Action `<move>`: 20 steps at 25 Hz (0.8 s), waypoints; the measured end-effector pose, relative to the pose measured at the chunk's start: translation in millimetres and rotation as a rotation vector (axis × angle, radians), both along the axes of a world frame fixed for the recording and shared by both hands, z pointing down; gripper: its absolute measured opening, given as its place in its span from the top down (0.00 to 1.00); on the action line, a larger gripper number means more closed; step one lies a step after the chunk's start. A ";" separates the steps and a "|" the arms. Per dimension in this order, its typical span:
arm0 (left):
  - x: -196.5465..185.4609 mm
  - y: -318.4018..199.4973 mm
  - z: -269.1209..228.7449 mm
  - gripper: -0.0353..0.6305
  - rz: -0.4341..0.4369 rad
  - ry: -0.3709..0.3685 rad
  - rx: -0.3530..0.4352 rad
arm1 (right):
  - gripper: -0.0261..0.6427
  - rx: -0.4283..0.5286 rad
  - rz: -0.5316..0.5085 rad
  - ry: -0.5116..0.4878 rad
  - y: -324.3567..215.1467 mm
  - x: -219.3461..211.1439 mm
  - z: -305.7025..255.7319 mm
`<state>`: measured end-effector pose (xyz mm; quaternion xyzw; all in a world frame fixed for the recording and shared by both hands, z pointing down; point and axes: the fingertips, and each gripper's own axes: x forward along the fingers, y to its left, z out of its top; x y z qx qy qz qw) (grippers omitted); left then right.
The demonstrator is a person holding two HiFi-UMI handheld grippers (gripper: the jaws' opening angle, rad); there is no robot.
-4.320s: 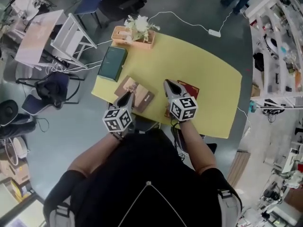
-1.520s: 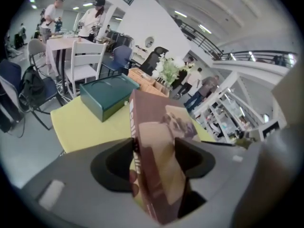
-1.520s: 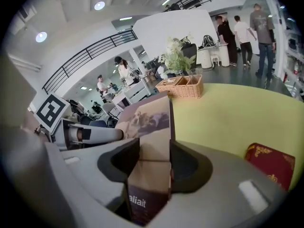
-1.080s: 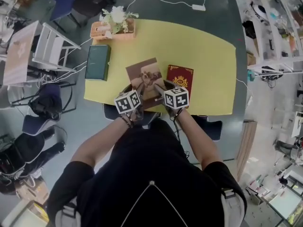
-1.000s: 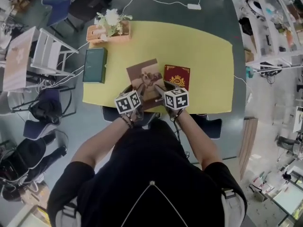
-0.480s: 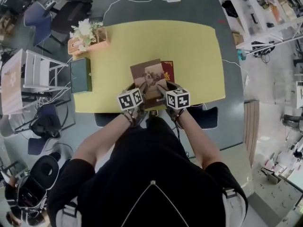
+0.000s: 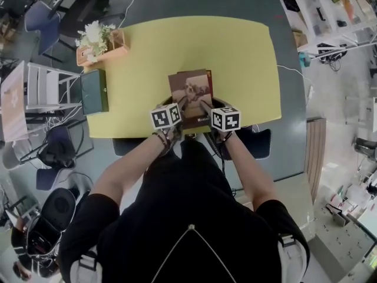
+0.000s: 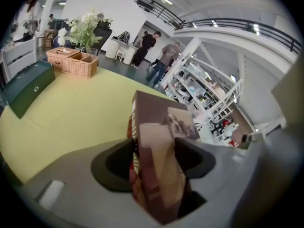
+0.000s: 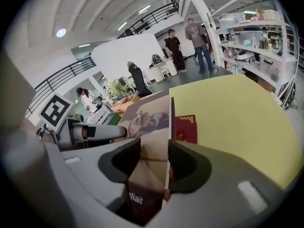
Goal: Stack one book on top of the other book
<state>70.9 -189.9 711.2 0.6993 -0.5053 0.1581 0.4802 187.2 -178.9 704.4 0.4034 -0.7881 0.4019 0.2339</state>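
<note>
Two grippers hold one brown book [image 7: 191, 93] with a dog photo on its cover at the middle of the yellow counter's [image 7: 247, 58] near edge, seen from the head view. The left gripper [image 7: 179, 107] takes its near left corner and the right gripper [image 7: 206, 107] its near right corner. A dark green book [image 7: 94, 91] lies at the left edge, and a wicker basket [image 7: 109, 50] of white flowers [image 7: 94, 34] stands at the far left corner.

In the left gripper view, the jaws are clenched on the brown book's edge, pads pressed to both covers.

In the right gripper view, the jaws are closing and press on the brown book between them. A red book [image 9: 186, 129] with gold trim lies flat on the counter, showing just beyond the brown book's right edge. Whether the two touch I cannot tell.
</note>
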 end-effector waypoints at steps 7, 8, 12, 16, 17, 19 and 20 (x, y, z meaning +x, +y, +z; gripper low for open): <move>16.2 -12.7 37.5 0.51 0.019 0.019 -0.056 | 0.70 -0.044 0.053 -0.031 -11.2 19.3 33.6; 17.3 -14.1 43.7 0.51 0.018 0.021 -0.066 | 0.71 -0.052 0.062 -0.041 -12.3 20.8 39.6; 19.6 -19.8 60.5 0.51 0.030 -0.003 -0.078 | 0.71 -0.079 0.085 -0.076 -12.9 24.0 59.5; 22.1 -23.6 70.5 0.51 0.051 -0.024 -0.081 | 0.71 -0.100 0.095 -0.085 -11.6 26.3 72.5; 23.0 -24.1 72.6 0.51 0.053 -0.026 -0.083 | 0.71 -0.103 0.097 -0.085 -11.9 26.9 74.9; 24.6 -25.6 76.4 0.51 0.055 -0.029 -0.087 | 0.71 -0.106 0.097 -0.089 -13.7 27.6 78.8; 25.1 -26.3 78.2 0.51 0.054 -0.031 -0.088 | 0.70 -0.107 0.096 -0.090 -14.6 27.9 80.6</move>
